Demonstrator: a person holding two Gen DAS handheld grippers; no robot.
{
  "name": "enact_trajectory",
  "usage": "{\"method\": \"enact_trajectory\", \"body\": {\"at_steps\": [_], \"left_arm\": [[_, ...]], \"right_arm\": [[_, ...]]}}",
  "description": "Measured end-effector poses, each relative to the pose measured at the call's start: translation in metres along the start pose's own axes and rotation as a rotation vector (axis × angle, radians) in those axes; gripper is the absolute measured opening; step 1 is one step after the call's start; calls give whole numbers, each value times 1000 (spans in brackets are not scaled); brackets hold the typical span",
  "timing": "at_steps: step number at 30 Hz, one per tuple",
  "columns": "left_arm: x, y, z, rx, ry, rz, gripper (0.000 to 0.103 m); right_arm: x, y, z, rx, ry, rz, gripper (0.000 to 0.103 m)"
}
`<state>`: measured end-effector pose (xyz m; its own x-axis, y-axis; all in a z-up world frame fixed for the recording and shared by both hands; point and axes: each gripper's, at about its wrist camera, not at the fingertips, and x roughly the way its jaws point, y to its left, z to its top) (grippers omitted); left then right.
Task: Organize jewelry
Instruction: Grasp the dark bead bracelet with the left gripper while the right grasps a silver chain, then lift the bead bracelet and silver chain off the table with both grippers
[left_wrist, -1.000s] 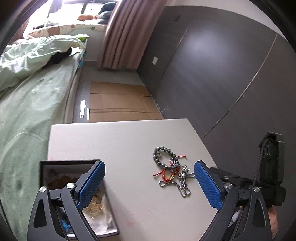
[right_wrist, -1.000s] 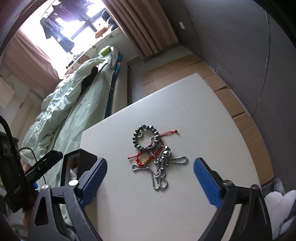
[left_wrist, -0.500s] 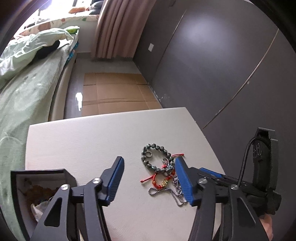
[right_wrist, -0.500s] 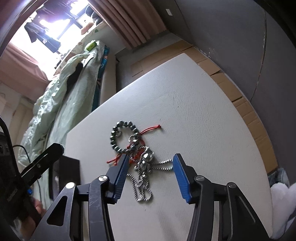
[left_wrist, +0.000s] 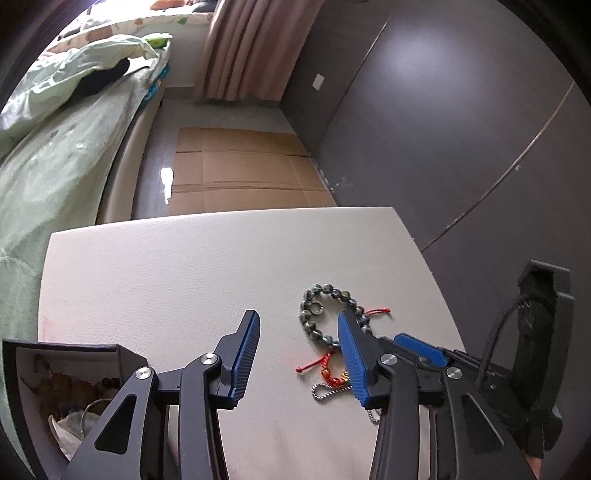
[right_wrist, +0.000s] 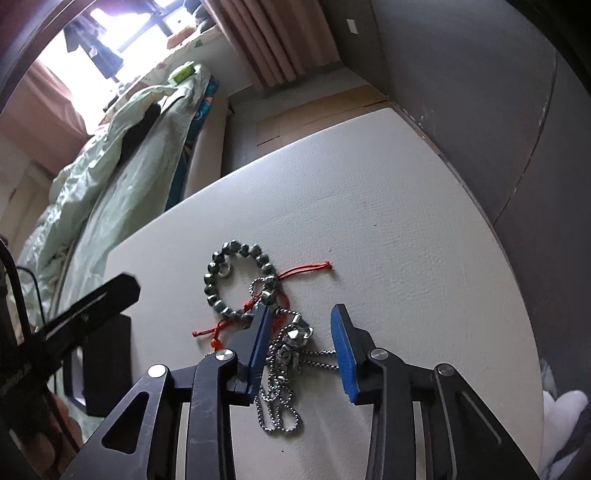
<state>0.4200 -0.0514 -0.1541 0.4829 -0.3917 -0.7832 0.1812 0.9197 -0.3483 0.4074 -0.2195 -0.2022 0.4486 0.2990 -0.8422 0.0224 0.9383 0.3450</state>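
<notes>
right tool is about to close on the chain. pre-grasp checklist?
1. Right tool open: ok.
2. Steel chain between its fingers: ok.
3. Chain free of the red cord and bead bracelet: not ok, tangled.
4. Fingertips down at the table: cannot tell.
5. Left tool clear of the pile: cannot tell, close beside it.
6. Jewelry box open: ok.

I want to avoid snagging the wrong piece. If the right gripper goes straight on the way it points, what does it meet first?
Most likely the silver ball chain, which lies between the open fingers of the right gripper. The dark bead bracelet lies further ahead; depth is hard to judge.
</notes>
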Motion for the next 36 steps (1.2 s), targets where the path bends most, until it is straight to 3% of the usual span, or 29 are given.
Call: {"method": "enact_trajectory", "body": {"at_steps": [3,5,7,17,23,30,33,36], "left_arm": [[4,3,2,-8,7,4,43],[5,3,1,-10,10,0,42],[7,1,2,-6,14,0,42],[25,-23,4,-12,38,-32,38],[37,-26,0,1,57,7,37],[57,-24,-4,45,86,88,36],[58,-26,-7,74,77,118,30],[58,-31,-10,116,73,149,11]], "right_arm": [[2,4,-2,-16,14,17,30],[2,3,-3,-31,12,-8,16],[1,-1,-4,-17,8,9,14],[-51,-24,-15,106,-118,91,14],[-78,-29,-20,122,-256,94,14],[-83,-33,-10,142,-288,148,14],[-86,-36,-9,157,-297,167,14],[-88,-37,-8,166,-304,187,14]]}}
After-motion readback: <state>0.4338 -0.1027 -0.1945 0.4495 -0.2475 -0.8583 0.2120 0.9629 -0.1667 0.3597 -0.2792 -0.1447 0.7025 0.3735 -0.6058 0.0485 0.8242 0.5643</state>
